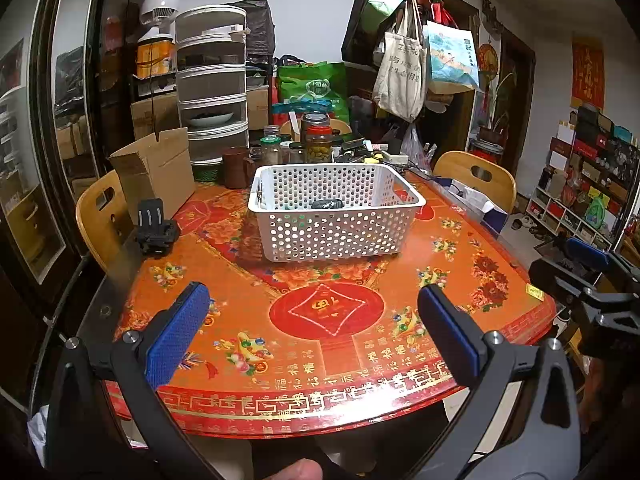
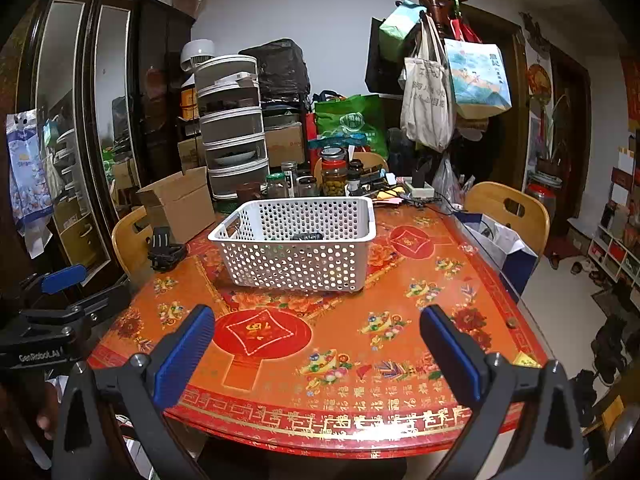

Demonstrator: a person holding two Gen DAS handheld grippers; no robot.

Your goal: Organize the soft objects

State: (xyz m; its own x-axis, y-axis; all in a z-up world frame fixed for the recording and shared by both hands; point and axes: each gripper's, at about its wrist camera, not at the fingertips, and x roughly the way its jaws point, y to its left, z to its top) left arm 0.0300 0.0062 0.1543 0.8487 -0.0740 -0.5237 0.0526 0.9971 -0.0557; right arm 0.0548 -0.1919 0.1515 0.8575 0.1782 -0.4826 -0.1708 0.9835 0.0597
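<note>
Both tools, left [image 1: 314, 320] & right [image 2: 316, 340], wide, empty; I'd check basket [image 1: 336, 236] at 12 o'clock on table [image 1: 440, 344] first.

Both tools share one build. The left gripper [image 1: 312, 304] has two black plastic arms shaped like wishbones, each with a long triangular cut-out and a round silver screw head at the joint. Each finger ends in a flat rectangular blue pad [image 1: 178, 334] with a fine ribbed, dimpled texture; the pad's edge is a darker blue. The right gripper [image 2: 316, 328] looks the same: black forked arms, silver screws, blue ribbed pads [image 2: 186, 354]. Seen from the right wrist view, the left tool's black body carries white lettering reading "GenRobot.AI". A fingertip [image 1: 298, 470] shows at the near edge beneath the left tool.
</note>
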